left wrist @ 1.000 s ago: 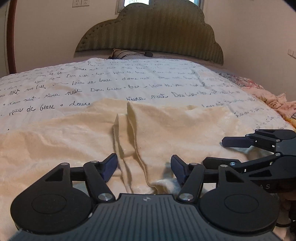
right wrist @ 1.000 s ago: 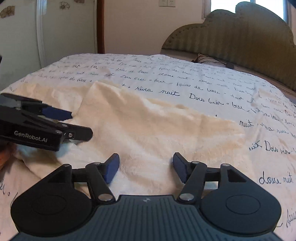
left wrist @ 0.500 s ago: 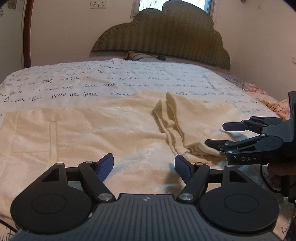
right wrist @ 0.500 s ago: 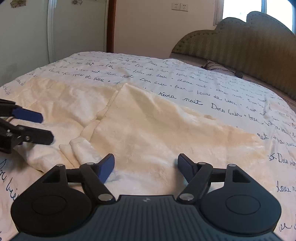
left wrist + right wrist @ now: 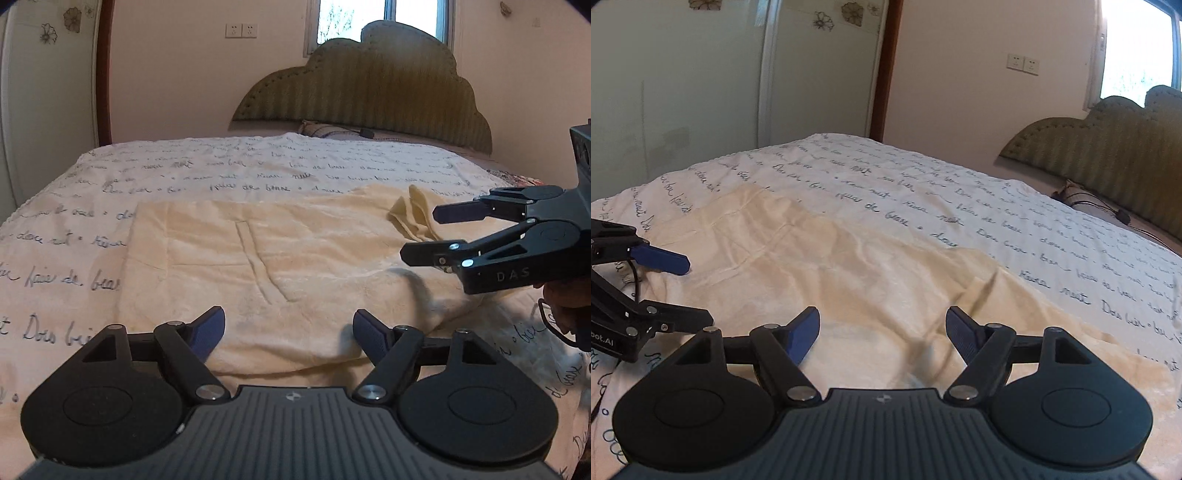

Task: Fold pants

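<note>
Cream fleece pants point(image 5: 295, 258) lie spread flat on the bed, with a small bunched fold point(image 5: 410, 214) at their far right. My left gripper point(image 5: 288, 328) hovers over the near edge of the pants; its jaws are opening and nothing is between them. My right gripper point(image 5: 419, 234) comes in from the right, open and empty, just above the cloth near the bunched fold. In the right wrist view the pants point(image 5: 849, 266) stretch away under my right gripper point(image 5: 882, 328), and my left gripper point(image 5: 700, 291) shows at the left edge.
A white bedcover with black script point(image 5: 221, 173) lies under the pants. An olive padded headboard point(image 5: 369, 92) and a pillow point(image 5: 321, 129) stand at the far end. A wardrobe door point(image 5: 701, 92) is beyond the bed's far side. A hand point(image 5: 565, 299) holds the right gripper.
Both grippers drew apart and lifted slightly off the pants, and their jaws widened. In the left view the bunched fold slid from the centre to the far right.
</note>
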Demonstrator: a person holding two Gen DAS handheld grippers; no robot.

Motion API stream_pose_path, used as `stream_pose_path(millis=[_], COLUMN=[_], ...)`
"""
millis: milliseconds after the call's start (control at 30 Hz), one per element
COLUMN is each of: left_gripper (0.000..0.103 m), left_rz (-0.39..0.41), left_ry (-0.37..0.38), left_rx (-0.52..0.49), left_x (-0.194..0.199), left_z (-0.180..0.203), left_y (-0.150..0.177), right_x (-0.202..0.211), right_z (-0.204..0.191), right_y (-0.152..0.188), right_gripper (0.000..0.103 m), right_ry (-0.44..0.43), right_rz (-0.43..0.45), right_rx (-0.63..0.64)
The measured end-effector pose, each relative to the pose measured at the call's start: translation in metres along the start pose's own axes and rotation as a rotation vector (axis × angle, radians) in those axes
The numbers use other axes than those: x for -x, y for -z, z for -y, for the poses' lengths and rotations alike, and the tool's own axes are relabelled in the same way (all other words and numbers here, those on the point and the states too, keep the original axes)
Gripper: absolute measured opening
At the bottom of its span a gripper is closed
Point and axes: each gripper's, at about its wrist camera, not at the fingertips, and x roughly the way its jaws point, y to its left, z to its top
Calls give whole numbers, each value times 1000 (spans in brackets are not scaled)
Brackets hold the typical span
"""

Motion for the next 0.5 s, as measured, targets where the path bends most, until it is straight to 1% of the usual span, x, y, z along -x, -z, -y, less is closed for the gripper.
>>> stream_pose_path(millis=[33, 100, 133, 200, 300, 367, 467, 500], left_gripper=[79, 80, 80, 80, 80, 80, 81, 83], left_rz=[22, 61, 78, 100, 76, 58, 54, 66], left_ry=[-30, -129, -177, -241, -280, -305, -367, -386], left_rx=[5, 27, 49, 111, 199, 239, 261, 266], left_x=[5, 16, 20, 26, 28, 29, 27, 26], left_z=[-6, -21, -31, -52, -80, -93, -105, -110], left_y=[1, 1, 0, -3, -4, -3, -2, -2], right_x=[-1, -1, -2, -3, -7, -11, -18, -21], right_z=[-9, -27, -36, -51, -70, -79, -86, -85], right_y=[-3, -6, -8, -11, -14, -15, -19, -21], right_gripper=[75, 75, 75, 75, 75, 75, 75, 76], right_ry=[-10, -17, -26, -56, -92, -101, -83, -66], right_rz=[6, 22, 26, 34, 43, 42, 38, 41], right_rx=[20, 76, 101, 146, 193, 215, 251, 251])
